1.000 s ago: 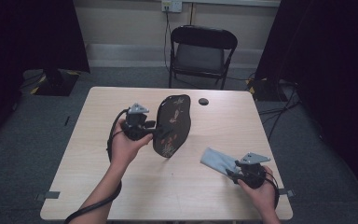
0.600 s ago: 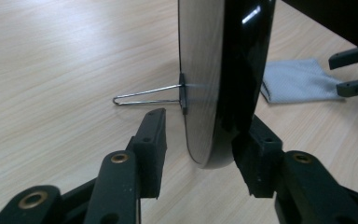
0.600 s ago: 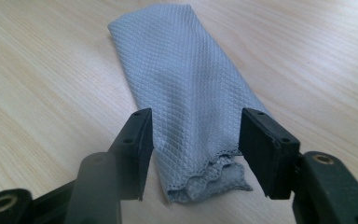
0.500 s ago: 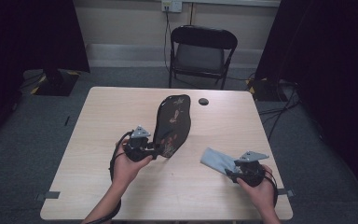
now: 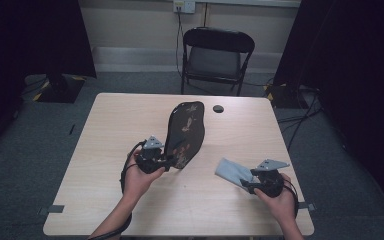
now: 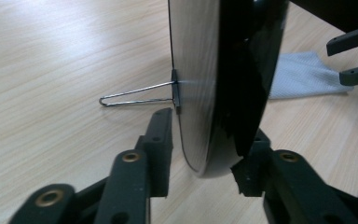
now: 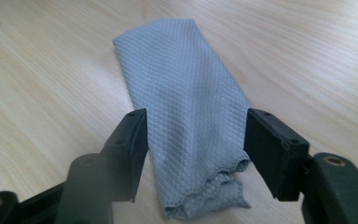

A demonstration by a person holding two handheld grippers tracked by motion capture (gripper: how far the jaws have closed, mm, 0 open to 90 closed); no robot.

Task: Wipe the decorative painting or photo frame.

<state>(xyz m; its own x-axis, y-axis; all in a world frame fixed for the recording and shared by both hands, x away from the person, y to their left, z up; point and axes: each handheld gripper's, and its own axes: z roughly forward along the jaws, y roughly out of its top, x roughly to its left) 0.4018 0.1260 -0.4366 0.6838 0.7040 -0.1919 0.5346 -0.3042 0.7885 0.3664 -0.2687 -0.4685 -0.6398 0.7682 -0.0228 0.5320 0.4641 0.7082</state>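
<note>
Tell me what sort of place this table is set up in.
Probably a recording room or lab rather than a home: dark curtains hang at both sides, a lone folding chair stands beyond the bare wooden table, and cables run across the grey carpet.

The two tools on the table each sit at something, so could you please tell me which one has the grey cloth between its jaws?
The right tool: the grey cloth lies between its open jaws. The left tool straddles the upright black lacquered plate instead.

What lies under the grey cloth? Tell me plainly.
The folded grey waffle-weave cloth lies flat on the pale wooden table, which shows all around it. The right claw straddles its near end, pads not pressing. Anything beneath the fabric is covered, though nothing bulges.
</note>
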